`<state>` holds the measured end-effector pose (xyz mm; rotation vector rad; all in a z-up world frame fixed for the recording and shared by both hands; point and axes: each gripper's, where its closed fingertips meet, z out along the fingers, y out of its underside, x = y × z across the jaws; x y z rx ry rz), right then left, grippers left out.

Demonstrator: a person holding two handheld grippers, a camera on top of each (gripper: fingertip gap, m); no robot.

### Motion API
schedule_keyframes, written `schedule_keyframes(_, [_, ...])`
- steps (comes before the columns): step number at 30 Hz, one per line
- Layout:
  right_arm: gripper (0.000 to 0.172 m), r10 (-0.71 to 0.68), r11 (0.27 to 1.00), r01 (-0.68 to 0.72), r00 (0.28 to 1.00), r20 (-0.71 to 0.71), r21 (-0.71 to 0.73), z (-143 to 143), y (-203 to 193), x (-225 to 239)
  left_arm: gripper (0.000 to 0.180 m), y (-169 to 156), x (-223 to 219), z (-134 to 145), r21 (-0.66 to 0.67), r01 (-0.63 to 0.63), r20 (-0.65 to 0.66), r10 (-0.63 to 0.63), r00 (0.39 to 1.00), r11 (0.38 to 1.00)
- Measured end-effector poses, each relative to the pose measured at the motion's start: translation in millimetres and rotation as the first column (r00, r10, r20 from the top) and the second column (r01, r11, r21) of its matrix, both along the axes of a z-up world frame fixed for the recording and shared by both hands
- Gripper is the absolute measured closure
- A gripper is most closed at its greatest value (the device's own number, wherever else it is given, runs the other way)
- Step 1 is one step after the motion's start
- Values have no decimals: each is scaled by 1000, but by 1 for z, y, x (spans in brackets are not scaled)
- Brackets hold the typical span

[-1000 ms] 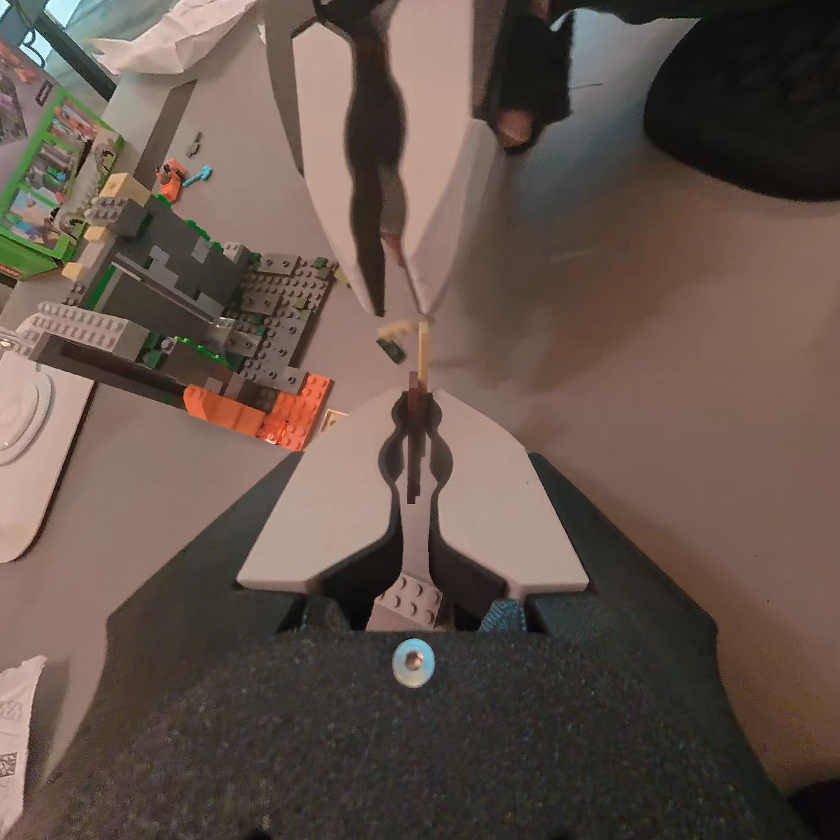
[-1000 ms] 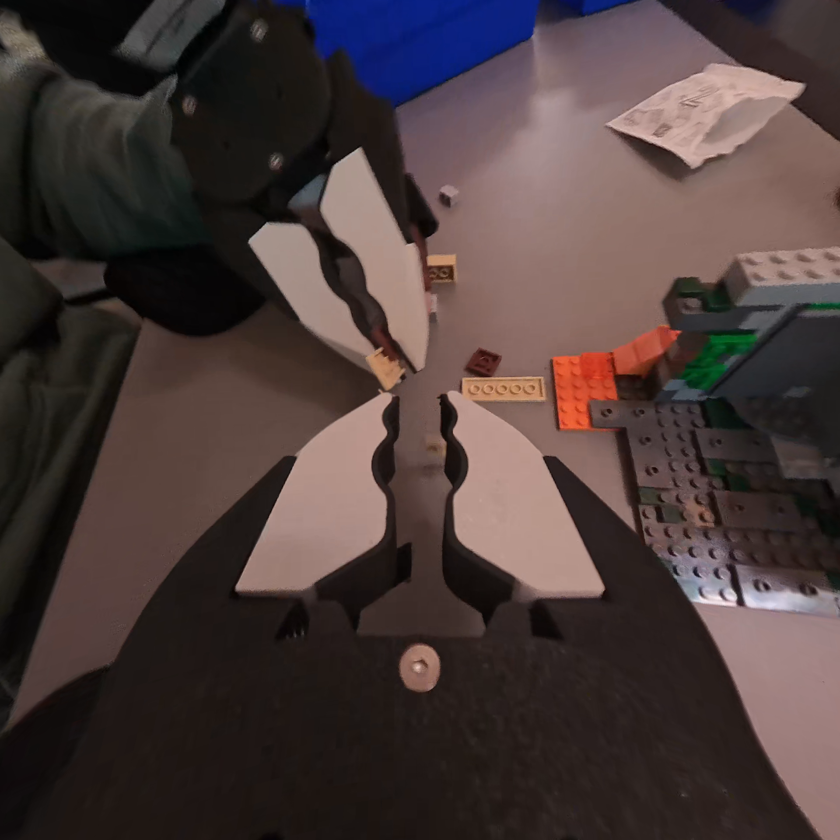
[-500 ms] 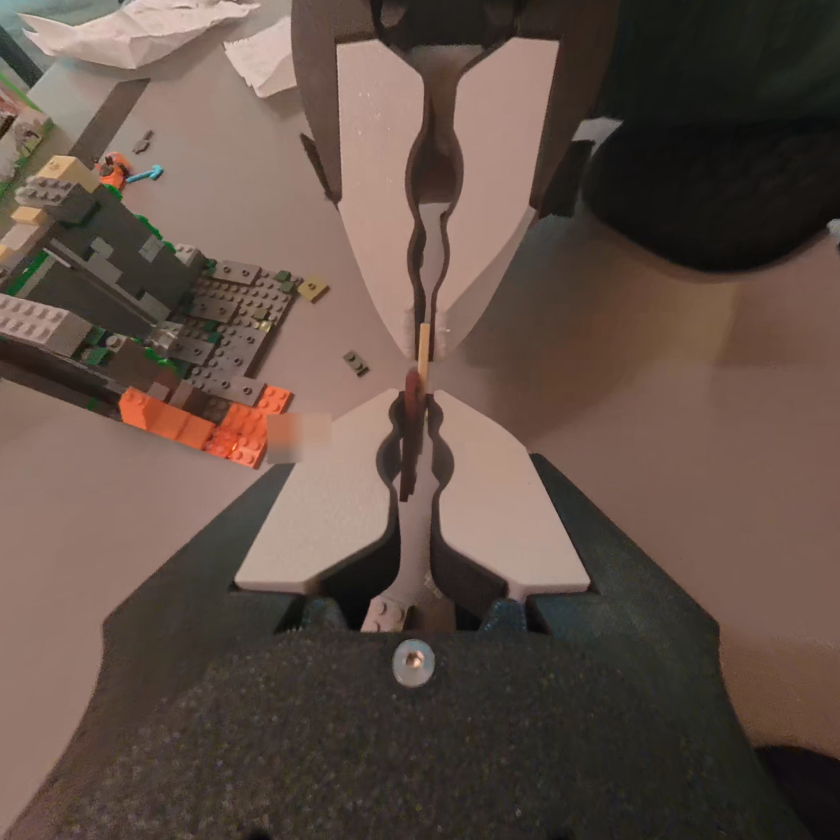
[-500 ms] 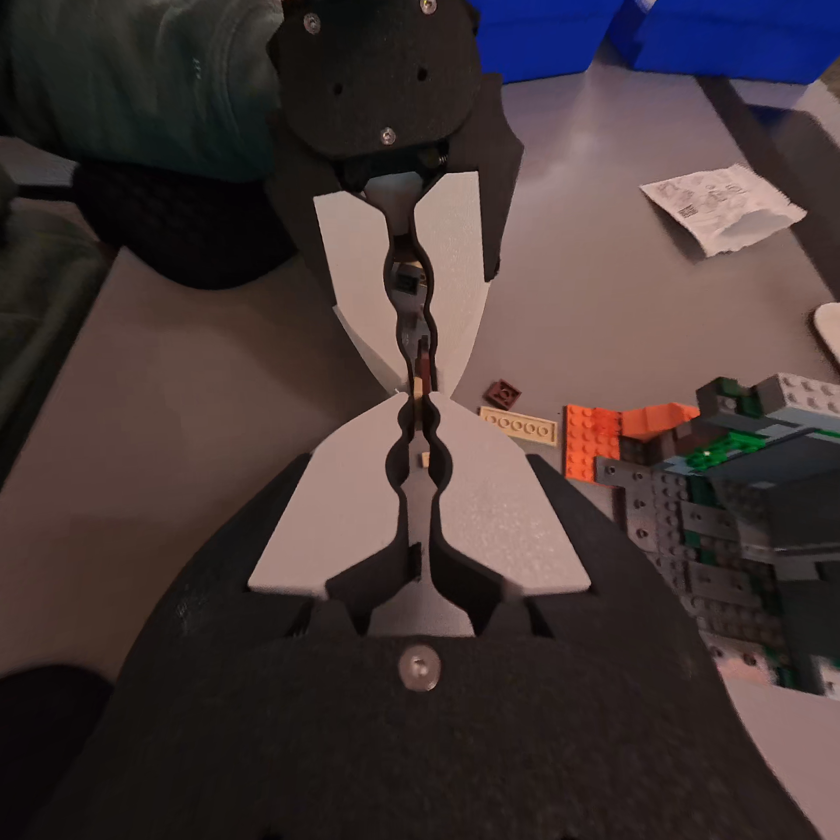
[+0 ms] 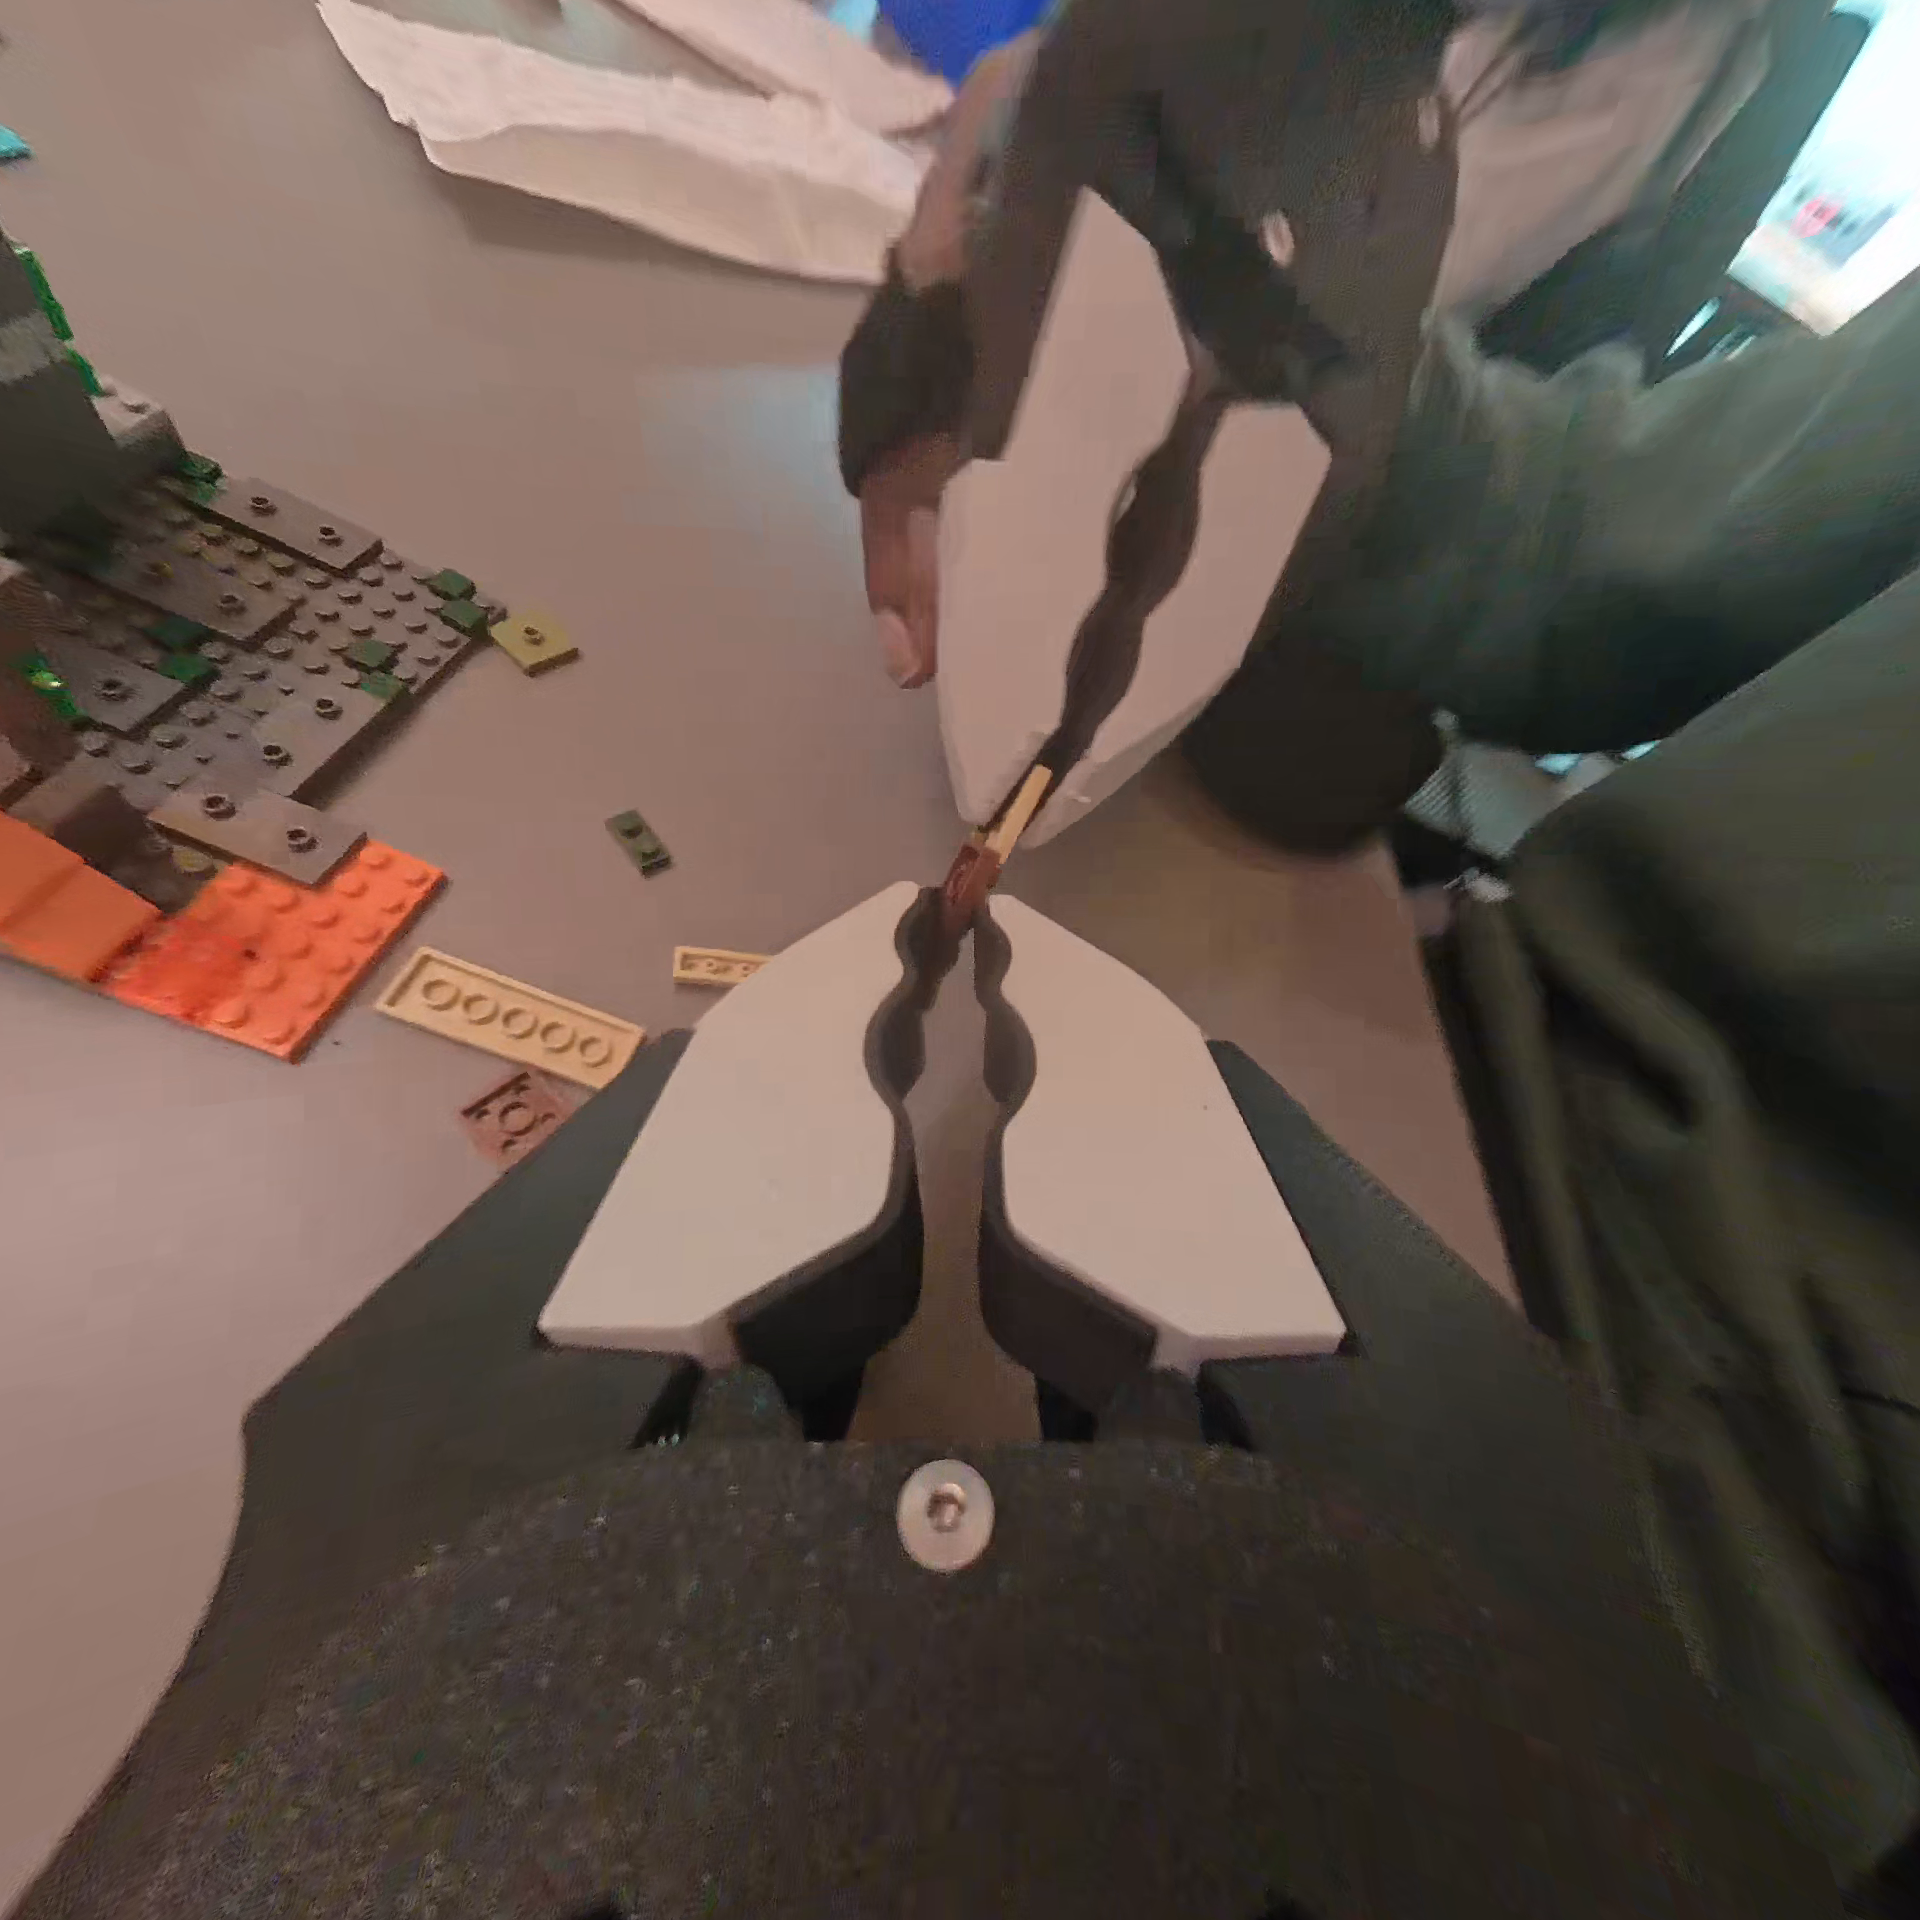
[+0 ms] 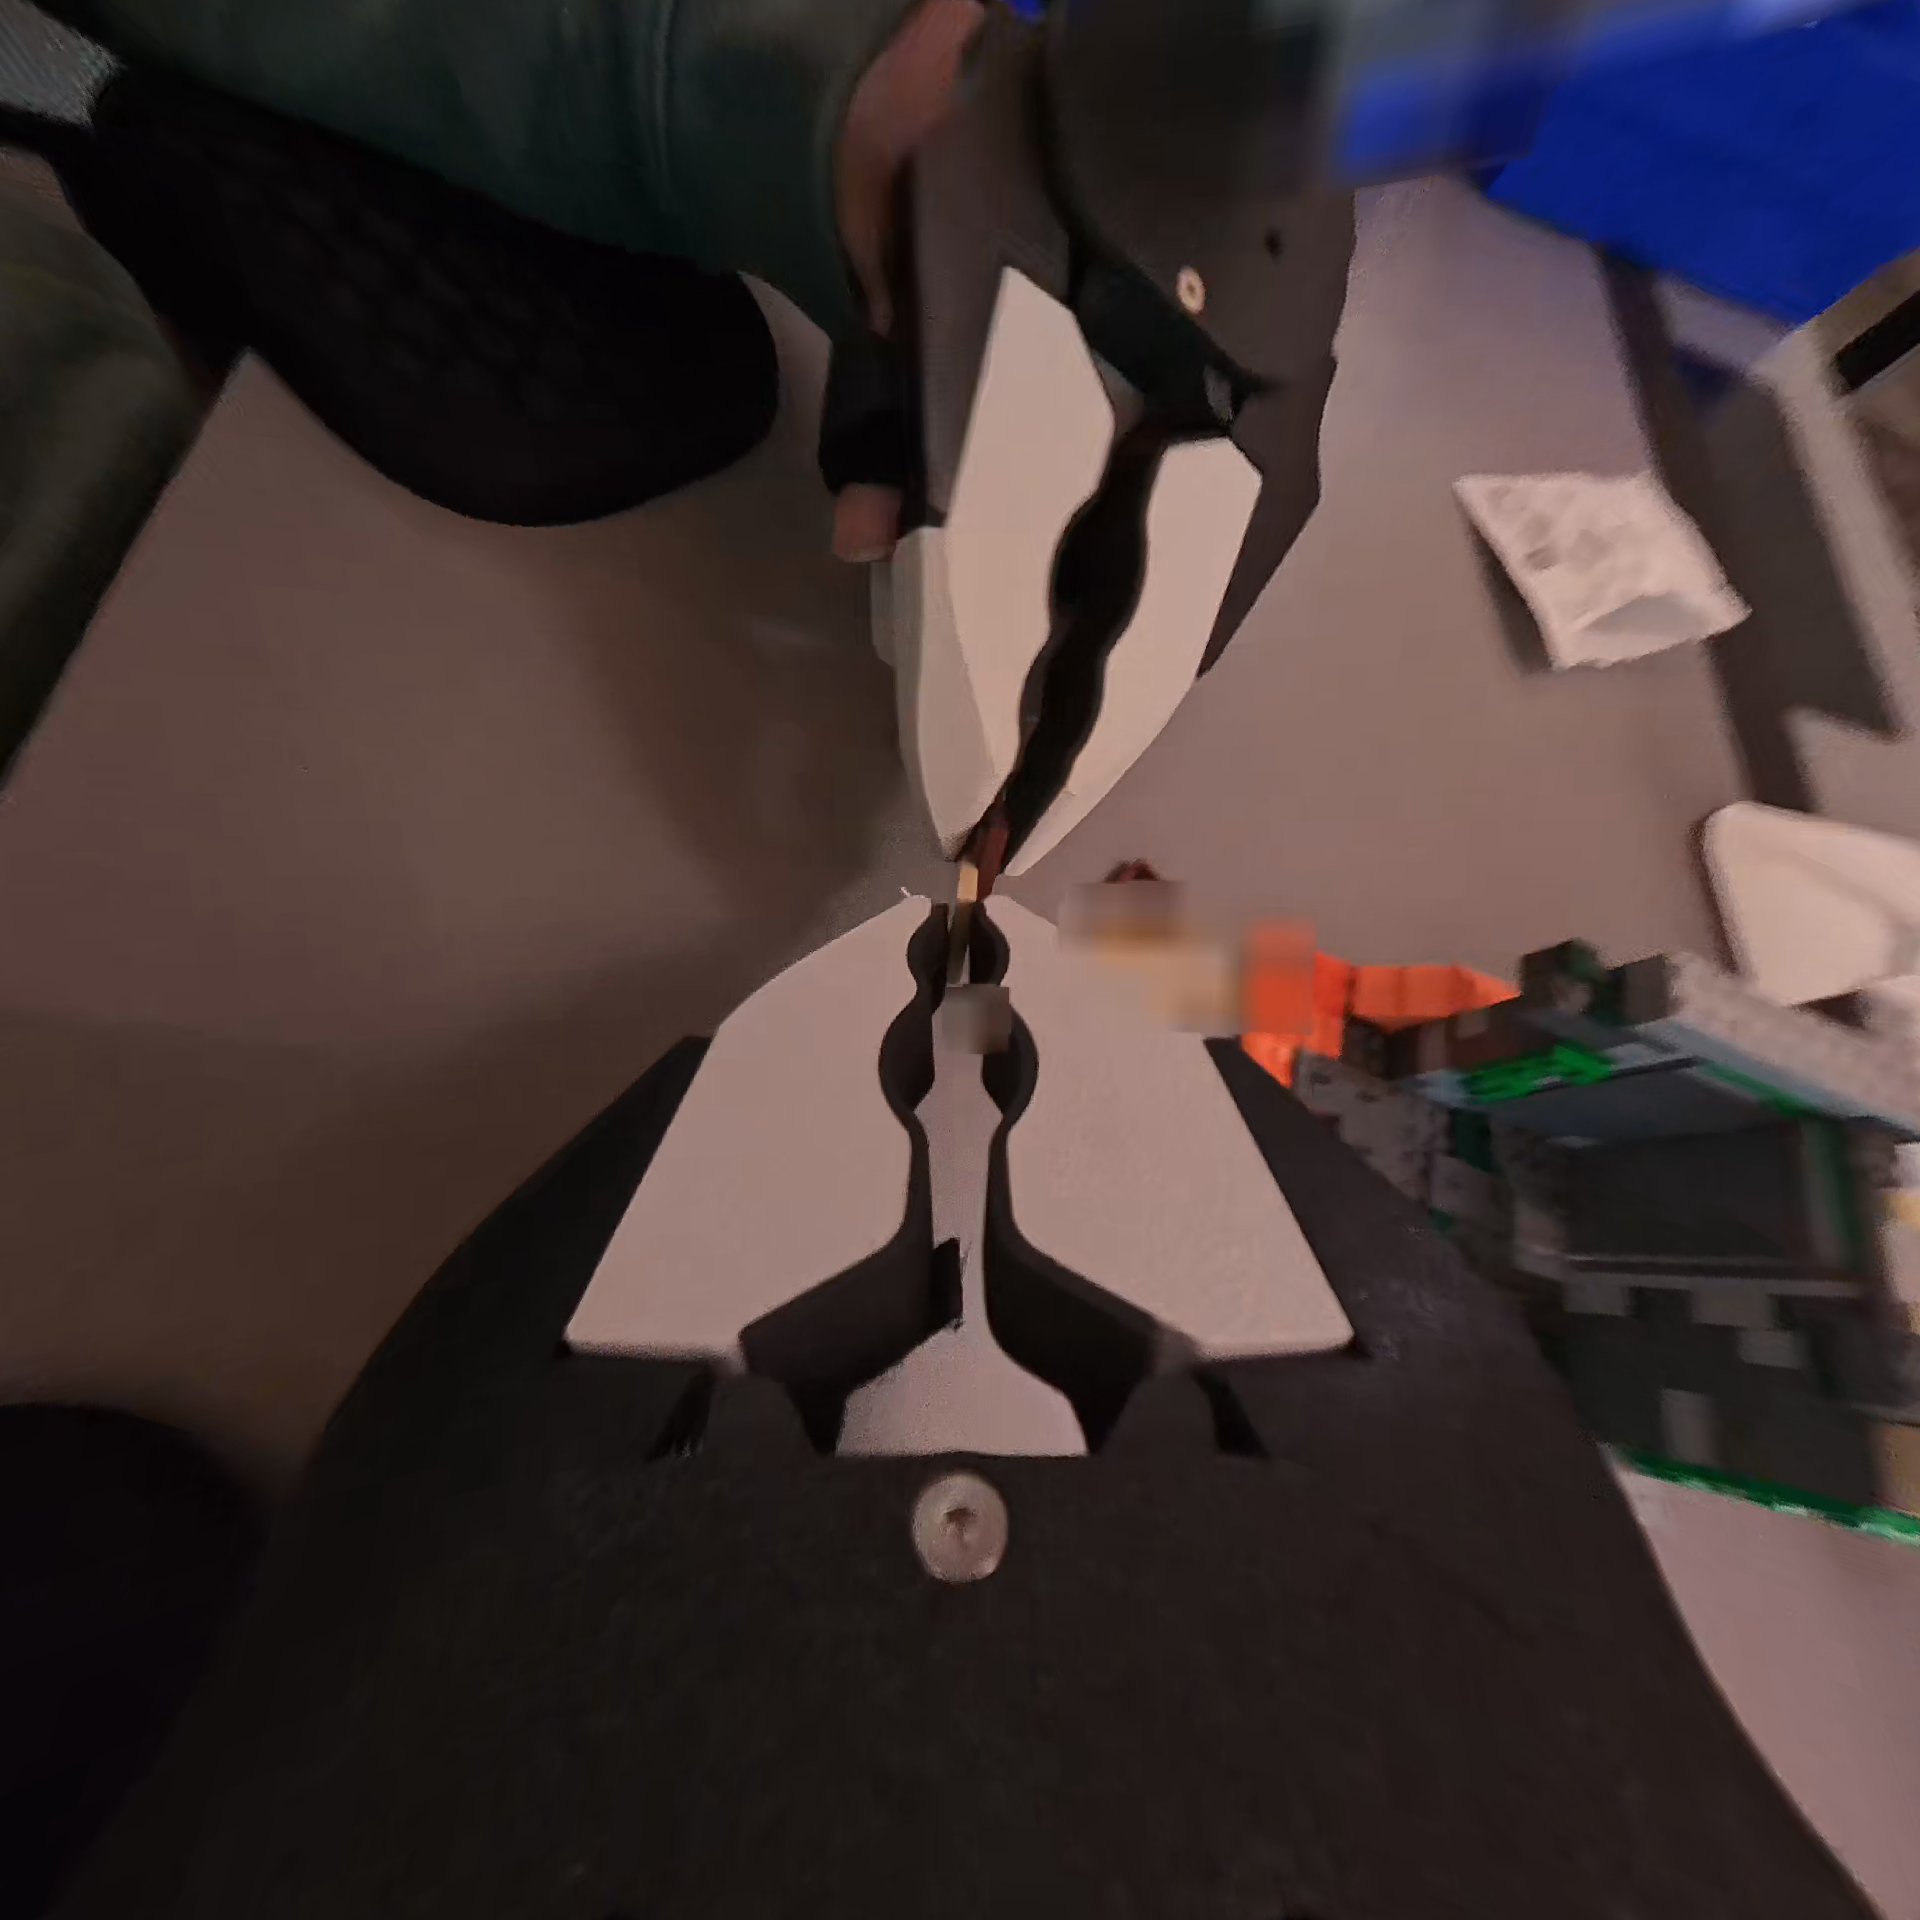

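**Two tools meet tip to tip, each clamping a small toy plate above the table**

We see the left tool (image 5: pixel 951 902) clenched on a dark red-brown plate (image 5: pixel 968 878) and the right tool (image 6: pixel 966 914) clenched on a thin tan plate (image 6: pixel 969 888); the two hard, glossy plastic slivers touch edge to face in mid-air, but whether they are locked together we cannot tell. Both tools have pale, matte fingers with wavy dark inner pads on grainy black bodies. On the smooth grey table (image 5: pixel 675 436) lie a studded dark-grey and orange brick build (image 5: pixel 239 707), a long tan plate (image 5: pixel 509 1018) lying underside up, a small red-brown plate (image 5: pixel 514 1117) and crumpled white paper (image 5: pixel 644 135).
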<state>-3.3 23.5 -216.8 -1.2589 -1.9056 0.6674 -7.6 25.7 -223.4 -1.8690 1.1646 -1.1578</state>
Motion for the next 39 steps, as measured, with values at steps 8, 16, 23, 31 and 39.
schedule_keyframes(8, [168, -40, 928, 35, 999, 6, 371, 16, 6, -4, 174, 6, -2, 19, -150, -17, 179, 44, 983, 989])
schedule_keyframes(16, [169, -12, 868, -28, 997, 78, 496, 6, -4, -11, 176, 24, -17, 30, -166, -117, 223, 153, 963, 979])
schedule_keyframes(23, [169, 5, 945, -11, 1000, 20, 328, 5, -4, -9, 176, 25, -19, 27, -128, -134, 185, 156, 970, 983])
schedule_keyframes(31, [169, -47, 965, 27, 996, 72, 262, -16, 12, -4, 176, 31, -22, -8, 129, -167, -88, 179, 980, 978])
schedule_keyframes(39, [169, -58, 992, 53, 997, 41, 112, -23, 17, -4, 173, 37, -30, -22, 258, -151, -226, 212, 951, 954])
